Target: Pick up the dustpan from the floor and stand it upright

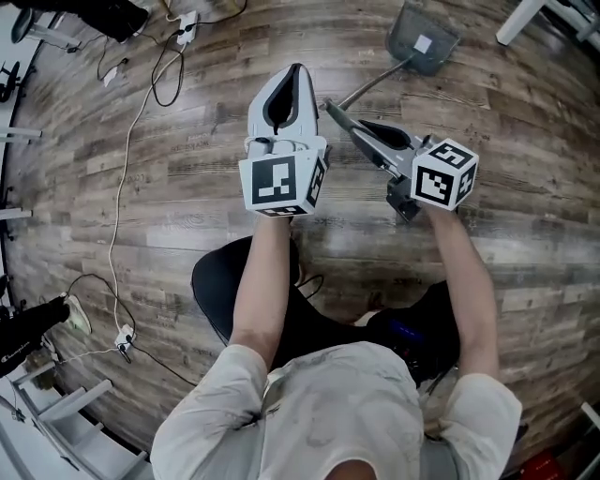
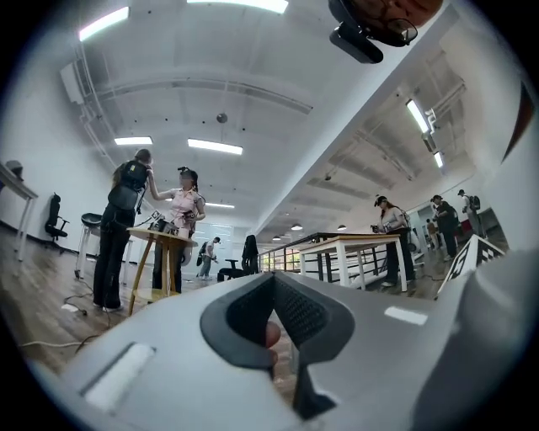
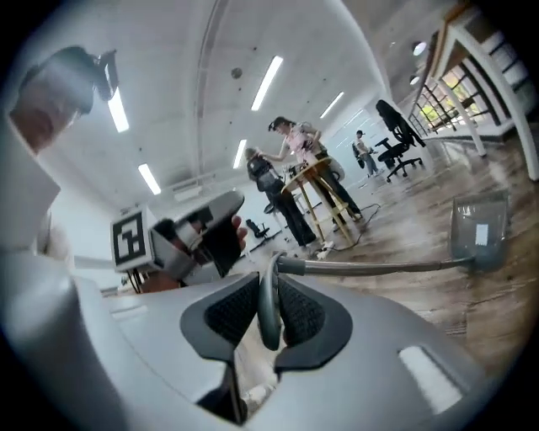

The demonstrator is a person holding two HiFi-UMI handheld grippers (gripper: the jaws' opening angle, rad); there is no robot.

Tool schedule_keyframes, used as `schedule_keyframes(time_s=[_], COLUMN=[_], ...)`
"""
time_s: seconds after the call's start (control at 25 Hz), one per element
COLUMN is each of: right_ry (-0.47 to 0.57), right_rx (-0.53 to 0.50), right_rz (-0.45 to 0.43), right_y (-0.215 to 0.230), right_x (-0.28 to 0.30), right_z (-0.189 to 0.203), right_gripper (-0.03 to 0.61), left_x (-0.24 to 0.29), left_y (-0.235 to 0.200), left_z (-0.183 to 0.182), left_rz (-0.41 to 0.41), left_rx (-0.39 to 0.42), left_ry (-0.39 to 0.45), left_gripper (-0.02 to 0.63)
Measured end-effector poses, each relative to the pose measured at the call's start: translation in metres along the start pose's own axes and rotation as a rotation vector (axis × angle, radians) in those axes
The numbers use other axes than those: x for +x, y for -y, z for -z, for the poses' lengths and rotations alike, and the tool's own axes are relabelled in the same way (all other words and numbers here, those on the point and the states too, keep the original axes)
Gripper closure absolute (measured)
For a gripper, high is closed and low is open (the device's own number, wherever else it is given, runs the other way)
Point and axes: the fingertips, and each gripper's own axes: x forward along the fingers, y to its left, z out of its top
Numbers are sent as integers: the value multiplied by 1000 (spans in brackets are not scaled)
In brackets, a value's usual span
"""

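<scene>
Right tool (image 3: 268, 313) clenched on dustpan (image 1: 422, 39) handle, pickup looks done. Handle near level, not upright yet. Left tool (image 2: 271, 324) closed, empty. Standing it remains.

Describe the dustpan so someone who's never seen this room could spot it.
Against the wood floor ahead of the person, follow the thin handle clamped in the right gripper. It ends at the dustpan, a grey scoop with a pale label, the only long-handled thing among cables.
</scene>
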Motion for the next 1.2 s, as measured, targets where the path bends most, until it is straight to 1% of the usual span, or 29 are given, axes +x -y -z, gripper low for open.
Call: schedule_keyframes(time_s=[0.16, 0.36, 0.44, 0.6, 0.76, 0.84, 0.96, 1.08, 1.16, 1.2], right_ry=[166, 393, 470, 599, 715, 762, 858, 946, 998, 1023], right_rx=[101, 237, 263, 309, 405, 455, 542, 621, 671, 696], right_rz=[-15, -52, -43, -11, 7, 20, 43, 79, 102, 110], right_y=[-38, -76, -91, -128, -154, -162, -169, -178, -177, -172], right_x=[-14, -24, -31, -39, -58, -65, -78, -87, -109, -129], right_z=[-48, -116, -145, -204, -225, -235, -250, -265, -279, -288], right_gripper=[506, 506, 506, 505, 503, 503, 503, 505, 506, 506], left_x=[-20, -26, -24, -17, -26, -27, -29, -29, -23, -15], left_y=[5, 4, 4, -7, -2, 2, 1, -8, 0, 14], left_z=[-37, -79, -99, -146, -172, -185, -210, -230, -242, -248], left_rz=[-9, -27, -29, -36, -56, -64, -74, -78, -83, -86], left_rx=[35, 23, 24, 17, 15, 32, 66, 73, 67, 61], left_ry=[19, 45, 53, 65, 56, 53, 74, 81, 75, 66], left_gripper=[594, 594, 594, 594, 594, 594, 594, 594, 594, 594])
